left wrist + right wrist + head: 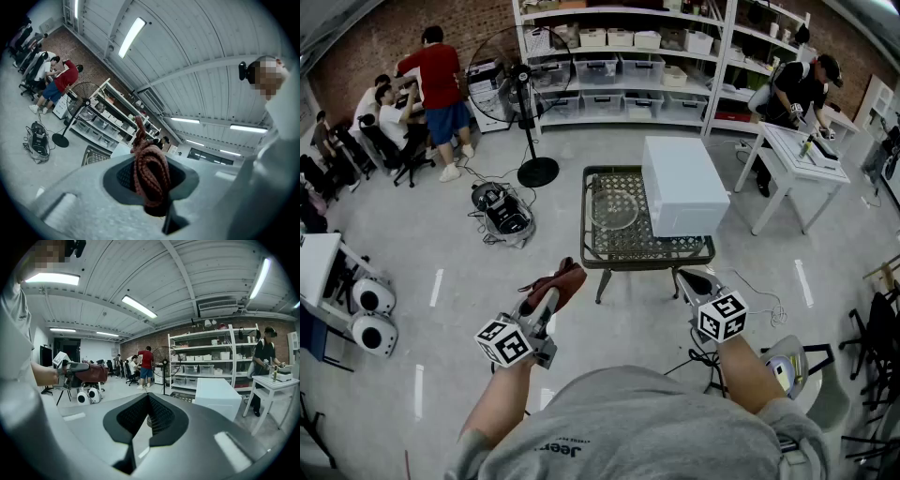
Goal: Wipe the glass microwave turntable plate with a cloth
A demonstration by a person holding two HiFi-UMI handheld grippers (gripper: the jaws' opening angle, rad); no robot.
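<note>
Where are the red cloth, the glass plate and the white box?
red cloth [562, 279], head view, its bunched middle
glass plate [614, 209], head view, its centre
white box [682, 183], head view, its top face

We see the right gripper with its jaws closed together (nothing between them), a white box beyond, and a dark-red cloth at left.

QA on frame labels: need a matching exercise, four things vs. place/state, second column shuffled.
Things:
1. cloth
2. glass plate
3. microwave
4. right gripper

Place/state:
A. right part of the table
B. empty, jaws together
C. clamped in the left gripper
D. flat on the table, left of the microwave

Pairs: 1-C; 2-D; 3-A; 4-B
</note>
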